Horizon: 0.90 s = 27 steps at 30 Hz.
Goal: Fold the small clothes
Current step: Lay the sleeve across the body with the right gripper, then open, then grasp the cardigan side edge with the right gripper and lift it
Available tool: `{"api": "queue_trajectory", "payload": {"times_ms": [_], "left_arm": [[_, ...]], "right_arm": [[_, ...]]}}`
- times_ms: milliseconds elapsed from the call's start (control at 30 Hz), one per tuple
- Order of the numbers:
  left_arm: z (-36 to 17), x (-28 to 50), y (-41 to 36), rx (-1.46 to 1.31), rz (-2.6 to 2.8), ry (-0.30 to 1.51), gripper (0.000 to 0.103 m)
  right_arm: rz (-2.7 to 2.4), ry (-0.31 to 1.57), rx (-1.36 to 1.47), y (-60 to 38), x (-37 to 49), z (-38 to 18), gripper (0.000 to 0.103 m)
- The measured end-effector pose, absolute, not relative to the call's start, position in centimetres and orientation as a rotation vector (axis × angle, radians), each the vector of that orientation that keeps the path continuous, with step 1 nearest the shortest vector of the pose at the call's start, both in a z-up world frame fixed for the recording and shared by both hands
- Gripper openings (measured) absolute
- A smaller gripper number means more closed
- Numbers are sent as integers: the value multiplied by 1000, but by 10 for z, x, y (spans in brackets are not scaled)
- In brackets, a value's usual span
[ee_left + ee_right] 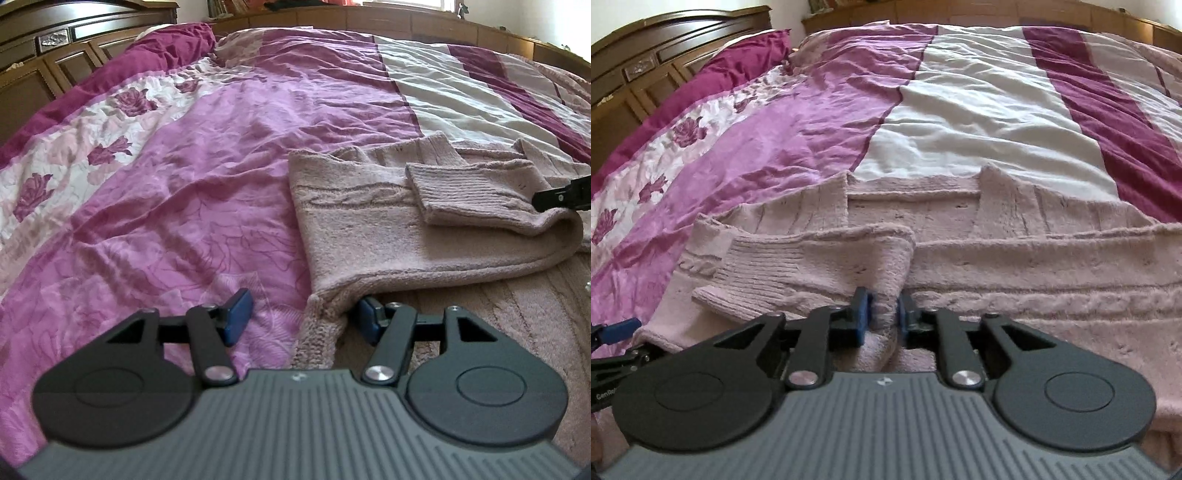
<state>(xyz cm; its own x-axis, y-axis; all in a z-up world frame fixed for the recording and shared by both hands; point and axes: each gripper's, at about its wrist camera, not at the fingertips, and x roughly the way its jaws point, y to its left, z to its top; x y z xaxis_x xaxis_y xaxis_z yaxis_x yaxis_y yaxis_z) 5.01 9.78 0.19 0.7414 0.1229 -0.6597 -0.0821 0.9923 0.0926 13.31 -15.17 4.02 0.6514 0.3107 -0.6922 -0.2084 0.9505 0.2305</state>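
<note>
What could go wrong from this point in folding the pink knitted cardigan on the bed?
1. The right tool has the folded pink knitted sleeve between its pads with only a narrow gap each side; pulling back could drag the sleeve out of place.
2. The left tool stands open at the pink knitted cardigan edge, one pad under the fabric; closing might pinch the purple floral duvet cover too.

Pale pink knit on a purple and white spread.

I see a dusty-pink sweater (997, 266) with cable and rib patterning, lying on a bedspread (207, 155) of lilac, cream and deep magenta bands, with magenta roses on white to the left. My grippers' pads (238, 314) are blue on black arms; the far headboard (55, 48) is dark brown.
</note>
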Motion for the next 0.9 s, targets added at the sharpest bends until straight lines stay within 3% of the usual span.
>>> {"api": "queue_trajectory", "payload": {"times_ms": [100, 333, 633, 900], "left_arm": [[7, 46, 98, 58, 95, 726, 61], [27, 30, 97, 60, 22, 699, 60], [47, 27, 93, -41, -86, 656, 60], [29, 49, 100, -70, 13, 695, 60]], "right_arm": [[279, 805, 153, -154, 127, 44, 45], [254, 768, 191, -163, 96, 59, 55], [256, 681, 230, -156, 57, 78, 61], [322, 674, 177, -127, 54, 79, 65]]}}
